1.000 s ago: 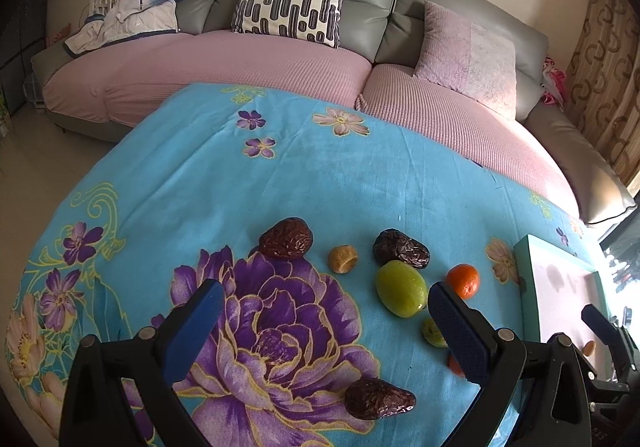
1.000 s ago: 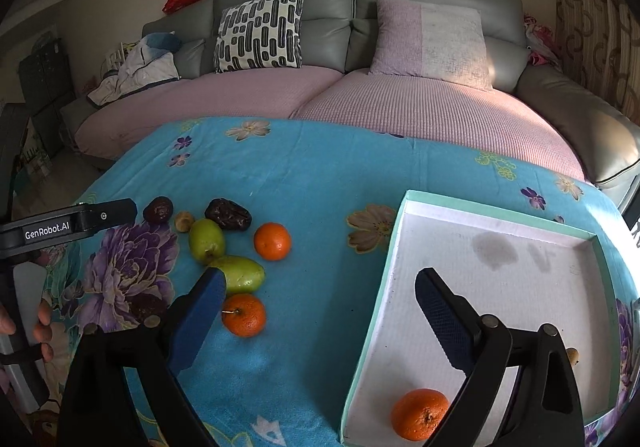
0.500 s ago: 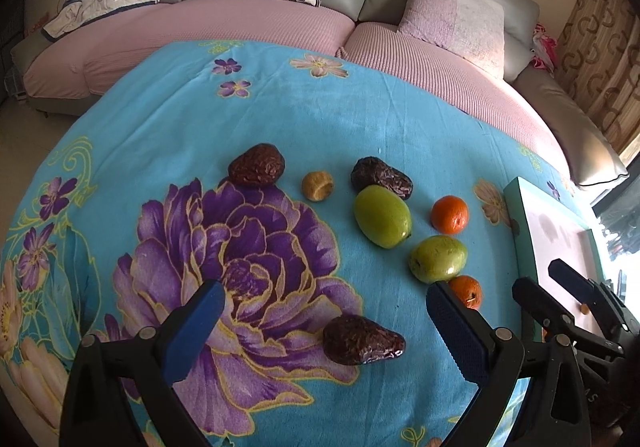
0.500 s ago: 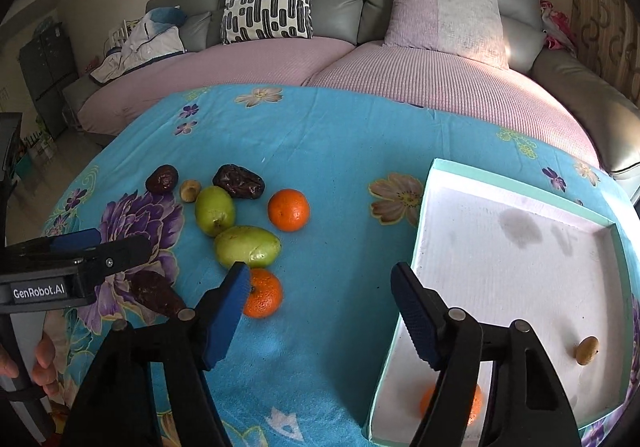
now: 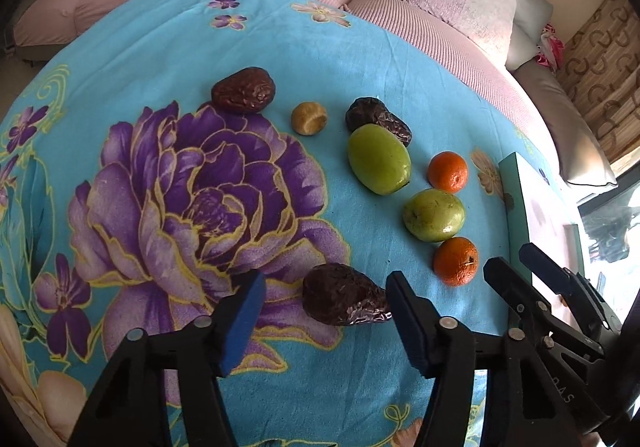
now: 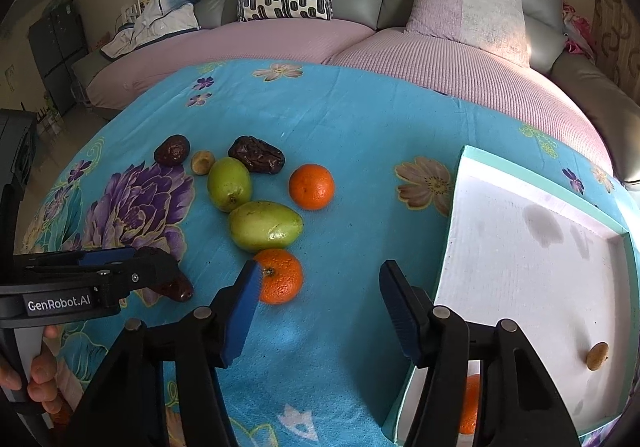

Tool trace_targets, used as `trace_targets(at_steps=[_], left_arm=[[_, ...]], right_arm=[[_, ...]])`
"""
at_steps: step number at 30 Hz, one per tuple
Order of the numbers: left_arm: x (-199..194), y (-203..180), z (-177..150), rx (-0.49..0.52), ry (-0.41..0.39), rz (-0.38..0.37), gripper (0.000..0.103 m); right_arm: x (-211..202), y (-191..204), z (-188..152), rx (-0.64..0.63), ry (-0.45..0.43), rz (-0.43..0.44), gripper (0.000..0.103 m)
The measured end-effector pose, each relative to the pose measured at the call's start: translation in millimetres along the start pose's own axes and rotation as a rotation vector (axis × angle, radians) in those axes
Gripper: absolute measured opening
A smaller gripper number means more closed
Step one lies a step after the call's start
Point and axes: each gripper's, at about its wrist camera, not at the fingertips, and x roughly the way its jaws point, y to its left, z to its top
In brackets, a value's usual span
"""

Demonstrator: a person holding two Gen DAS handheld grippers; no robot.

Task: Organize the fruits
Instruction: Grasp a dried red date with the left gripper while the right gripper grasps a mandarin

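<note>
Both tools lowered closer, left tool (image 5: pixel 322 311) wide around crosswise date (image 5: pixel 344 300), right tool (image 6: pixel 316 297) wide beside mandarin (image 6: pixel 280 276).

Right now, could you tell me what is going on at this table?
A person is sorting fruit into a white tray. The open left gripper brackets a dark date on the cloth; the open right gripper nears an orange. The tray already holds another orange and a small nut.
</note>
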Motion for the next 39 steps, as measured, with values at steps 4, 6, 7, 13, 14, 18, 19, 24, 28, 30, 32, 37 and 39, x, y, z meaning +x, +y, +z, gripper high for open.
trace_targets(at_steps=[4,6,7,13,14,18,19,24,28,30,32,37,39], left_arm=[[-2.4,4.6,-1.0,-0.012,0.011,-0.039,0.047],[-2.8,3.9,-1.4,-0.013,0.012,-0.047,0.042],[-2.9,3.7,-1.1,-0.015,0.011,-0.047,0.042],[-9.4,14.2,3.8,-0.064,-0.019,-0.038,0.040],[-10.9,15.3,4.4,-0.069,-0.026,-0.036,0.039],[-16.1,18.5,6.6,-0.079,-0.052,-0.031,0.038],[-16.7,19.3,6.9,-0.077,-0.054,-0.028,0.038],[-10.9,20.8,5.8,-0.081,-0.035,-0.030,0.038],[-6.4,21.0,7.2,-0.093,-0.024,-0.032,0.038],[-5.2,22.0,7.1,-0.102,-0.021,-0.034,0.038],[-6.0,23.2,6.9,-0.106,-0.023,-0.032,0.038],[-5.4,26.6,6.6,-0.113,-0.011,-0.035,0.040],[-4.5,25.3,6.1,-0.105,-0.007,-0.036,0.045]], right_arm=[[3.7,3.2,-0.7,-0.012,0.009,0.004,0.063],[4.8,4.5,-1.0,-0.017,0.011,0.009,0.063],[5.3,5.3,-1.1,-0.020,0.012,0.012,0.063],[13.9,13.8,-2.9,-0.050,0.032,0.021,0.062],[15.9,15.2,-3.6,-0.053,0.036,0.019,0.062],[22.1,18.3,-4.4,-0.066,0.048,0.012,0.057],[22.9,18.8,-5.2,-0.068,0.049,0.011,0.057],[25.8,21.0,-6.7,-0.078,0.056,0.007,0.055],[26.3,24.5,-6.4,-0.089,0.055,0.014,0.048],[25.7,25.8,-6.3,-0.095,0.054,0.014,0.045],[24.3,26.5,-5.6,-0.096,0.052,0.024,0.038],[19.7,24.4,-4.6,-0.092,0.054,0.012,0.034],[16.8,23.1,-4.4,-0.088,0.051,0.012,0.031]])
